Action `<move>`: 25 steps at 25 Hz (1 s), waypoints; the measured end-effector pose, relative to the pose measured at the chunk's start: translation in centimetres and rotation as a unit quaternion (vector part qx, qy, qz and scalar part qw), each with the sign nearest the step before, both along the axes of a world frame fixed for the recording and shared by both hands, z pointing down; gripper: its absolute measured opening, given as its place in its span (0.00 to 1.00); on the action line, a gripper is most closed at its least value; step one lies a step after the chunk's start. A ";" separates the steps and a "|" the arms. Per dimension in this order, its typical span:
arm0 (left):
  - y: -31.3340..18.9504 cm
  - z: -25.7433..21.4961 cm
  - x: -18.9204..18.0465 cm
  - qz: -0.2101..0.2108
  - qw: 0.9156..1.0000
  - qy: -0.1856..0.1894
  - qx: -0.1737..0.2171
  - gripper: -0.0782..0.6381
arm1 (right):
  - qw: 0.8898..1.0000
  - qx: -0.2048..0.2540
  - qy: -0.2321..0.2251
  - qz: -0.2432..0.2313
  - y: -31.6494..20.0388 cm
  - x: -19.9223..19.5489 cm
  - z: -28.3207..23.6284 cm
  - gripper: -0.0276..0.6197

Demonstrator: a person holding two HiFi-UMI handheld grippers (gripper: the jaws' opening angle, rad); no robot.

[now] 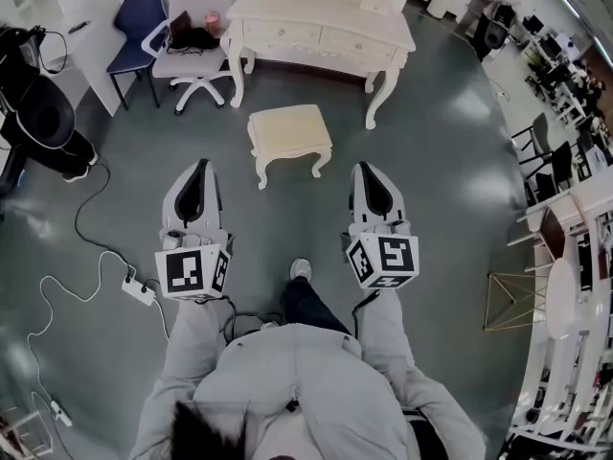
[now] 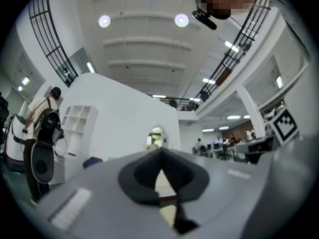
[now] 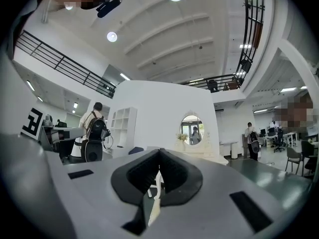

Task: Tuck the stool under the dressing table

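Your left gripper (image 1: 200,166) and right gripper (image 1: 368,169) are both pinched shut, empty. Just ahead, between them, stands the cream square-topped stool (image 1: 289,130) on curved legs, short of the dressing table (image 1: 326,29), on glossy grey floor (image 1: 431,161).

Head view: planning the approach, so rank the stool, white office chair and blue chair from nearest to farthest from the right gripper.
1. stool, just ahead-left of the right gripper.
2. white office chair, farther left, beside the dressing table.
3. blue chair, leftmost, beyond it.
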State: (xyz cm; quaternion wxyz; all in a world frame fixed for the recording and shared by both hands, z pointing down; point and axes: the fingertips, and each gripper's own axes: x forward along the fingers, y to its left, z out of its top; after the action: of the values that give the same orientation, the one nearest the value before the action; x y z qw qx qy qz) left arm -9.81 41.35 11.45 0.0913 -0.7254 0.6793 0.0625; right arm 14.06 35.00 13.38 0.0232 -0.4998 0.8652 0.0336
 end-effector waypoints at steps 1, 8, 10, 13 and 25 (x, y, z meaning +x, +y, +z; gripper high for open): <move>-0.9 0.0 0.2 0.000 1.000 0.000 0.000 0.12 | 1.000 -0.001 0.000 -0.001 -1.0 0.1 0.0 0.05; -7.9 -0.7 0.8 -0.009 1.000 0.001 0.004 0.12 | 1.000 0.001 0.003 -0.014 -8.4 0.3 -0.6 0.05; -9.8 -0.7 1.0 -0.013 1.000 0.002 0.004 0.12 | 1.000 0.001 0.005 -0.020 -10.4 0.5 -0.6 0.05; -12.6 -0.8 1.7 -0.017 1.000 0.002 0.006 0.12 | 1.000 0.003 0.007 -0.027 -13.4 0.9 -0.8 0.05; -21.0 -0.7 3.9 -0.036 0.999 0.001 0.005 0.12 | 0.999 -0.001 0.003 -0.050 -22.9 2.6 -0.1 0.05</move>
State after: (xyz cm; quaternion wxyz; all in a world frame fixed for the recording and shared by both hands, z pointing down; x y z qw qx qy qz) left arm -5.96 20.32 10.79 0.0965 -0.6999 0.7049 0.0633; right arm 16.64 12.10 13.28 0.0217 -0.4562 0.8890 0.0326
